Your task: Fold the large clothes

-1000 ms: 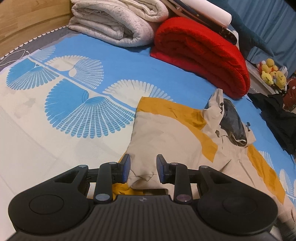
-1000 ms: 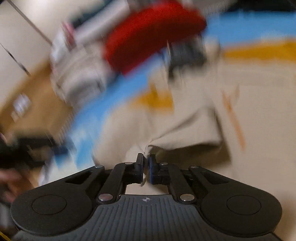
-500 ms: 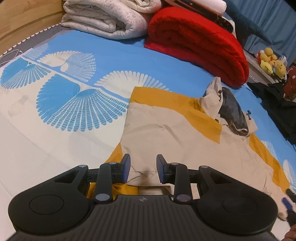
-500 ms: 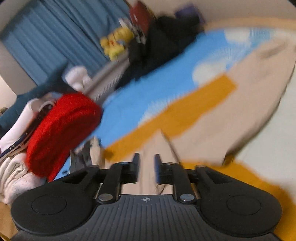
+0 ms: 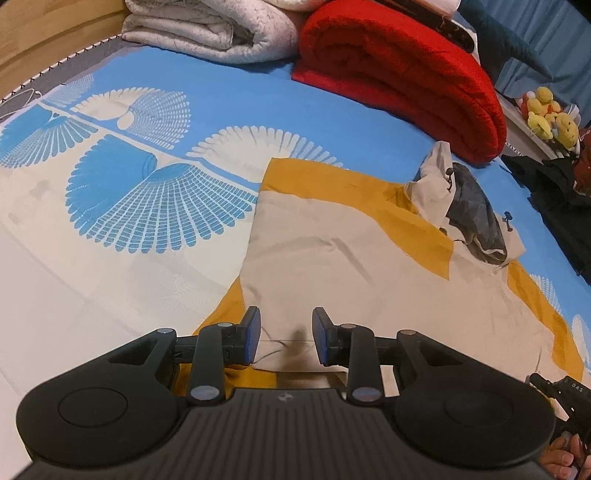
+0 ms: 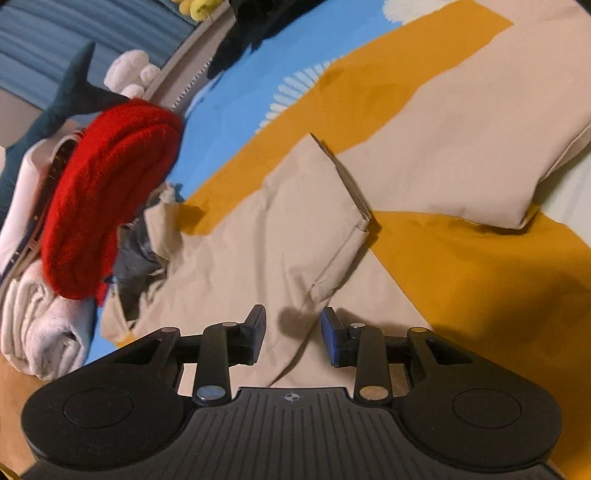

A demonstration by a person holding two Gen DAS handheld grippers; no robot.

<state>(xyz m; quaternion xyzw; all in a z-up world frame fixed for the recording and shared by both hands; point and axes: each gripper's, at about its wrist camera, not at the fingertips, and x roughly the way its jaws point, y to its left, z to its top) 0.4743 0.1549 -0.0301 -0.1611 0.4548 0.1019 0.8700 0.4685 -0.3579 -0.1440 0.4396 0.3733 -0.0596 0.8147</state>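
A beige and mustard-yellow jacket (image 5: 343,251) lies spread on the bed, its hood with a dark grey lining (image 5: 472,210) toward the far right. My left gripper (image 5: 284,339) is open and empty, low over the jacket's near edge. My right gripper (image 6: 293,334) is open and empty, just above the beige cloth (image 6: 288,236) beside a folded-over sleeve (image 6: 454,147). The right gripper's tip also shows in the left wrist view (image 5: 554,391) at the lower right.
The jacket lies on a blue and white patterned bedsheet (image 5: 147,199). A rolled red blanket (image 5: 399,74) and a folded white quilt (image 5: 210,33) sit at the head of the bed. Dark clothes (image 5: 554,192) and yellow plush toys (image 5: 546,114) lie at the far right.
My right gripper has let go of the beige cloth and opened, then swung round over the jacket. My left gripper has stayed open and has shifted a little over the hem.
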